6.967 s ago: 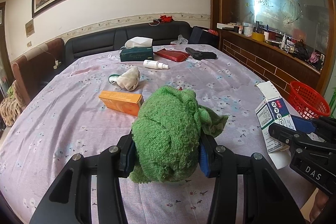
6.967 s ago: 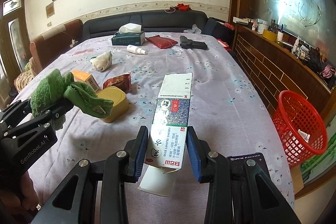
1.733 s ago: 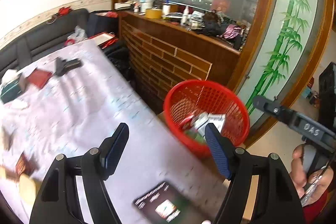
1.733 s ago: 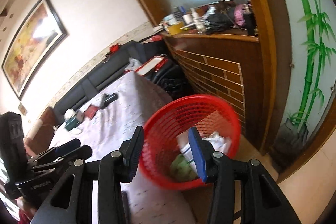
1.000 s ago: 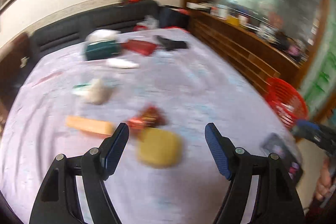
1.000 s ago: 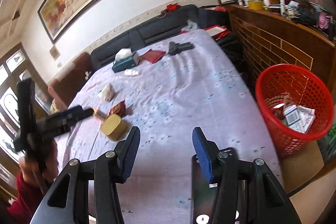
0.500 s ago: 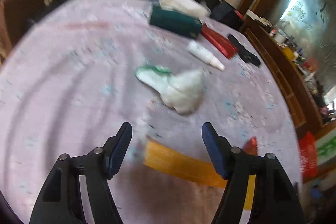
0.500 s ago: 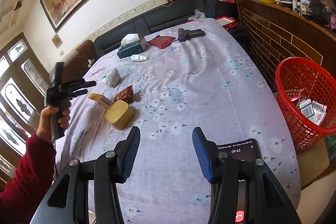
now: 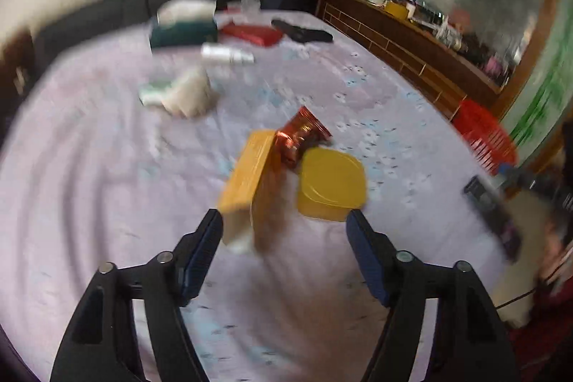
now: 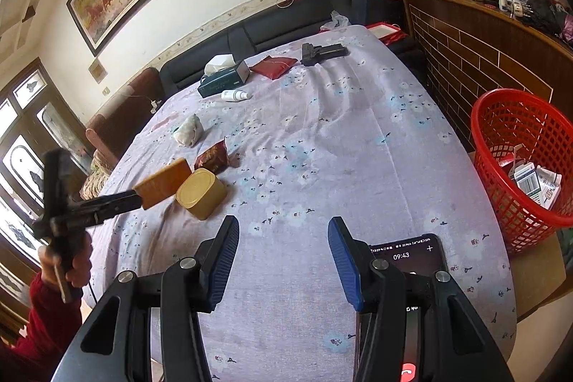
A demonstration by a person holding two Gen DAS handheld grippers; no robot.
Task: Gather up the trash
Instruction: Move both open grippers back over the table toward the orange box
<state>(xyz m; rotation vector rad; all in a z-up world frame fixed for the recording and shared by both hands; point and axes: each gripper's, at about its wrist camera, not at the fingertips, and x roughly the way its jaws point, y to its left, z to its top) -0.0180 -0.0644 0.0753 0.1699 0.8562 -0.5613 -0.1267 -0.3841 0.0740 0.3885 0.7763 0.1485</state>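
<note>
Though blurred from the left wrist, legible enough: left tongs [image 9: 284,224] spread wide and released, with the near end of the orange box [image 9: 247,178] just beside one finger, touching or not impossible to tell. Close behind that box, a yellow tub [image 9: 331,181] and a red snack wrapper [image 9: 302,135], all on the lilac flowered surface [image 9: 89,167]. Seen sharply only from the right wrist: right tongs [image 10: 283,256] likewise released, gripping nothing, held above the surface with a lit phone [image 10: 408,256] lying partly under one finger. Shown there too, at the left edge, a hand [image 10: 66,260] in a red sleeve holding the other tool, its tip at the orange box. Off the right edge of the surface, a red basket [image 10: 523,160] with printed cartons [image 10: 533,183] inside. Farther back, well apart from both tongs: a white crumpled wad [image 10: 188,131], a white bottle [image 10: 234,95], a dark tissue box [image 10: 224,79], a red pouch [image 10: 274,65] and a black object [image 10: 320,52].
</note>
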